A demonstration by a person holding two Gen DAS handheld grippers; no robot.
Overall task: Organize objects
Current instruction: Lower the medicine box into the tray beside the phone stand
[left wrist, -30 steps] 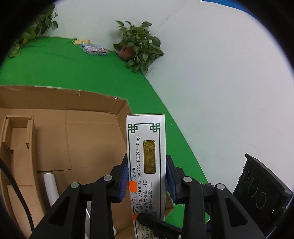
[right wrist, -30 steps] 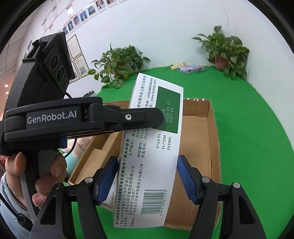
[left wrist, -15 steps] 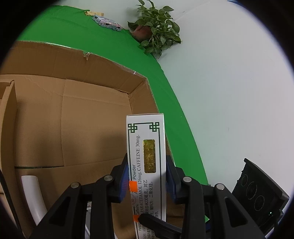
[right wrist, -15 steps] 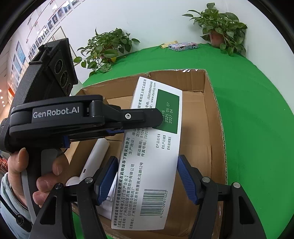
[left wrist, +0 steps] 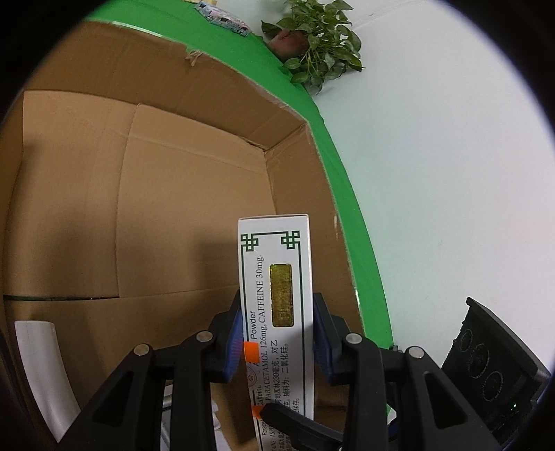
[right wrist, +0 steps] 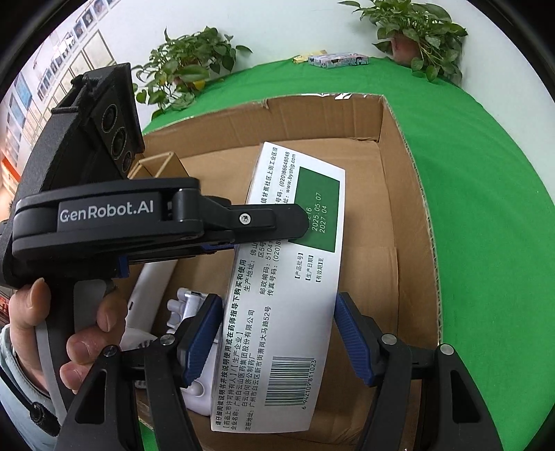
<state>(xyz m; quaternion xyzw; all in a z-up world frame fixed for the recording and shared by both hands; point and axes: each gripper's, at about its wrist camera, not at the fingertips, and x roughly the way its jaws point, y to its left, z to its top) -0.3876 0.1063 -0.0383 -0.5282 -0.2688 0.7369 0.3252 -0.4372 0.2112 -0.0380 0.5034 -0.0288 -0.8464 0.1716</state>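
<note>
A white and green medicine box [left wrist: 274, 277] hangs tilted over the open cardboard carton [left wrist: 222, 69]. My left gripper [left wrist: 275, 312] is shut on its narrow sides, blue pads [left wrist: 233, 340] pressing both edges. In the right wrist view the same medicine box [right wrist: 295, 284] lies lengthwise between the pads of my right gripper [right wrist: 277, 312], which is shut across its wide face. There the left gripper [right wrist: 295, 225] comes in from the left and clamps the box's far part. Below it are the carton's [right wrist: 409, 166] floor and right wall.
Inside the carton lie a white tube [right wrist: 152, 288], a white plastic device [right wrist: 194, 301] and a small cardboard insert [right wrist: 163, 166] at the left. The carton stands on a green cloth [right wrist: 485, 208] with potted plants [right wrist: 419, 31] and a small colourful packet [right wrist: 336, 59] at the back. A person's hand [right wrist: 86, 333] holds the left gripper.
Both grippers have come down with the medicine box toward the carton, whose inside now fills more of each view. The grip on the box is the same.
</note>
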